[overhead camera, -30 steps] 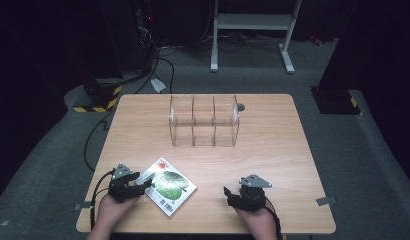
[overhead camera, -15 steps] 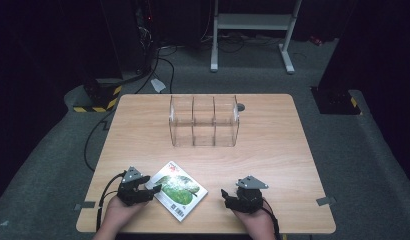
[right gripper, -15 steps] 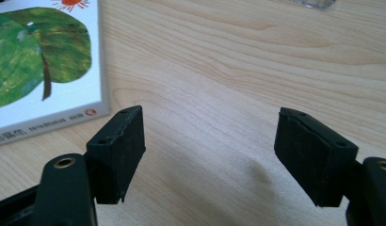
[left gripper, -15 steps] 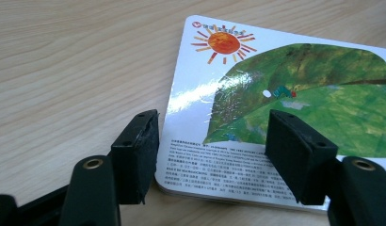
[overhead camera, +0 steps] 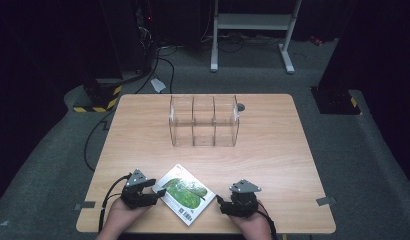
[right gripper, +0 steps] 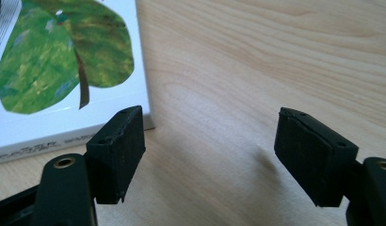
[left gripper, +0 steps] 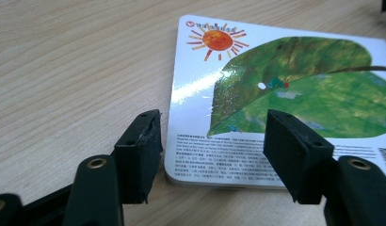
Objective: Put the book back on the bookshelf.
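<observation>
A thin picture book (overhead camera: 185,194) with a green leaf and an orange sun on its white cover lies flat near the table's front edge. My left gripper (overhead camera: 157,194) sits at its left end. In the left gripper view the book (left gripper: 276,94) has its near corner between the jaws of that gripper (left gripper: 214,150); they have just been closing, stand apart and do not press it. My right gripper (overhead camera: 221,205) rests open just right of the book. In the right gripper view the book's edge (right gripper: 64,70) lies beside the left jaw, with bare wood between the jaws (right gripper: 224,150).
A clear plastic rack (overhead camera: 204,121) with three compartments stands at the middle back of the wooden table (overhead camera: 273,150). Behind it lies a small dark round thing (overhead camera: 241,107). Cables trail off the table's left side to the floor.
My left gripper has moved right, and the book has slid and turned a little to the right with it. The right gripper has kept still.
</observation>
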Demonstrator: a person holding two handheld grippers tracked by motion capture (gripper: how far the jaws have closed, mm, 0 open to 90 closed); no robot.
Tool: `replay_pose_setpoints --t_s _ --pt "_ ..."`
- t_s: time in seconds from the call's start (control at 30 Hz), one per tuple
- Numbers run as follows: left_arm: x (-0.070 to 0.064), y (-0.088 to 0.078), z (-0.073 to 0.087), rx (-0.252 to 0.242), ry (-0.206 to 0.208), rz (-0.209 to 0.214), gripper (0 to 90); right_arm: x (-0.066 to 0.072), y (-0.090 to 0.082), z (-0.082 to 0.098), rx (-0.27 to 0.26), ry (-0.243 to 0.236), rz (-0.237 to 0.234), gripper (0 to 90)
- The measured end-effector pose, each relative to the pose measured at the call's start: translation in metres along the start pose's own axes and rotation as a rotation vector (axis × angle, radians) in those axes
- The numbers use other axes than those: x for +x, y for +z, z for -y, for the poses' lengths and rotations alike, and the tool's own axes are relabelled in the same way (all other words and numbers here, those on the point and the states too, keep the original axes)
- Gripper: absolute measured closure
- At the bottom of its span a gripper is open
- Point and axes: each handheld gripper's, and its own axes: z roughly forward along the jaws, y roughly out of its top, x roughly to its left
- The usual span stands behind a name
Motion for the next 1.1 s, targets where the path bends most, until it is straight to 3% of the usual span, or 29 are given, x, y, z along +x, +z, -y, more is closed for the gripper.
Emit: replay_pose_setpoints --t_s 0.07,0.3,0.37,0.5,0.7,0.87,0.97,1.03,1.1 --pt "0.000 0.000 0.000 0.006 0.002 0.004 39.7 0.005 0.003 0.001 0.012 -0.033 -0.003 25.3" --pt "-0.004 0.005 0.001 0.033 0.011 0.017 40.1 0.013 0.008 -0.001 0.026 -0.059 0.011 27.2" --pt "-0.006 0.006 0.001 0.032 0.020 0.024 39.7 0.013 0.008 -0.001 0.030 -0.035 0.022 27.7" --pt "-0.011 0.011 -0.001 0.021 0.012 0.027 40.5 0.006 0.012 -0.006 0.025 -0.044 0.060 27.8" --pt "-0.019 0.017 -0.002 0.001 0.015 0.039 41.7 -0.008 0.015 -0.011 0.024 -0.003 0.115 27.9" --pt "-0.018 0.016 -0.001 -0.002 0.017 0.042 43.7 -0.004 0.003 -0.007 -0.001 0.009 0.089 27.9" --pt "-0.018 0.015 -0.001 -0.003 0.022 0.045 45.1 0.011 -0.011 -0.004 -0.044 0.006 0.032 25.8" --pt "-0.018 0.015 -0.001 -0.004 0.021 0.041 45.1 0.019 -0.012 -0.004 -0.049 -0.008 -0.007 24.3" --pt "-0.018 0.015 -0.001 -0.002 0.029 0.041 45.2 0.030 -0.009 -0.004 -0.041 -0.037 -0.013 24.1"
